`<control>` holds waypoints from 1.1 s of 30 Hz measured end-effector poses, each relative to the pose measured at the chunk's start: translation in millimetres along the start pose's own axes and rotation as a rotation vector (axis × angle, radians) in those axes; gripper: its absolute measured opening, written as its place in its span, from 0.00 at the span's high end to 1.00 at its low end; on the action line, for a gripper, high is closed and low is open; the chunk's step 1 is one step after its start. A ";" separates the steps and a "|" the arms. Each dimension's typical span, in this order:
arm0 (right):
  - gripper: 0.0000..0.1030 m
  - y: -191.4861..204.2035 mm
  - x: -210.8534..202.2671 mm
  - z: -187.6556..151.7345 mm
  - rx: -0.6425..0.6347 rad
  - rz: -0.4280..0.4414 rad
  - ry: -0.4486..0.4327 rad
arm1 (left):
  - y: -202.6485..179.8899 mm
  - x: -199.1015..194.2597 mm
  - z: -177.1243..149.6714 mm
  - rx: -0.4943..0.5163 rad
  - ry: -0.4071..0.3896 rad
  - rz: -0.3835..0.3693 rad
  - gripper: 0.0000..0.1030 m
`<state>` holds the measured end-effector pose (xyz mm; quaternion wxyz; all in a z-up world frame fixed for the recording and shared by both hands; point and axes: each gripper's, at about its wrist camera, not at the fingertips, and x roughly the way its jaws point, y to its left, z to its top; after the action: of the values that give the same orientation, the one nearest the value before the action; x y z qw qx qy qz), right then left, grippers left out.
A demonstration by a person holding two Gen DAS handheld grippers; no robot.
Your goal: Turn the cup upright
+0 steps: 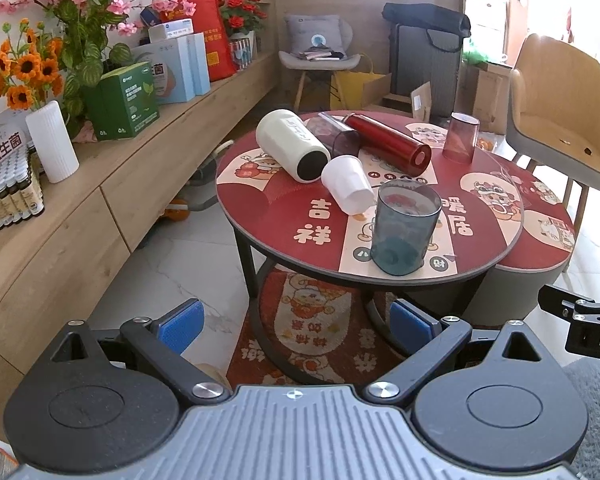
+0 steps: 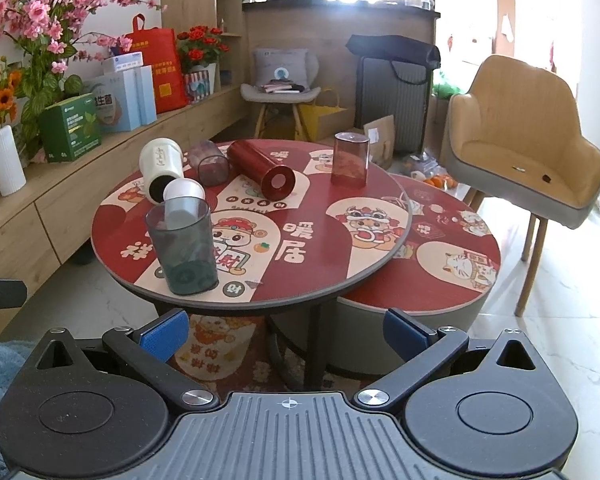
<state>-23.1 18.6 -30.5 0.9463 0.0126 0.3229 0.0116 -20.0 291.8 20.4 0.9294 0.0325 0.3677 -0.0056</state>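
Note:
Several cups sit on the round red table (image 1: 284,216) (image 2: 300,280). A teal see-through cup (image 1: 404,226) (image 2: 182,246) stands upright near the front edge. A white paper cup (image 1: 346,188) (image 2: 184,192), a white bottle (image 1: 292,144) (image 2: 160,166), a grey see-through cup (image 1: 340,136) (image 2: 210,166) and a red bottle (image 1: 388,144) (image 2: 260,168) lie on their sides. A pink see-through cup (image 1: 460,138) (image 2: 350,160) stands upside down at the back right. My left gripper (image 1: 296,322) and right gripper (image 2: 286,332) are open and empty, short of the table.
A lower round table (image 2: 452,264) sits tucked under the right side. A yellow armchair (image 2: 520,144) stands at the right. A wooden sideboard (image 1: 100,184) with boxes, flowers and a white vase (image 1: 52,148) runs along the left. A patterned rug (image 1: 300,332) lies under the table.

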 end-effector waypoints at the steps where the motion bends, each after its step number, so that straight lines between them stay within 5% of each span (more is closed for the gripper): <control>1: 0.00 -0.1 0.5 0.1 0.000 0.000 0.000 | 0.0 -0.3 0.1 0.000 -0.001 0.001 0.03; 33: 0.00 -1.5 1.3 0.3 0.002 -0.007 -0.006 | 5.2 -6.1 1.8 -0.005 -0.021 0.010 0.03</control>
<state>-21.9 17.1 -31.1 0.9472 0.0127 0.3202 0.0080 -23.1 296.8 26.1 0.9334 0.0321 0.3575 -0.0003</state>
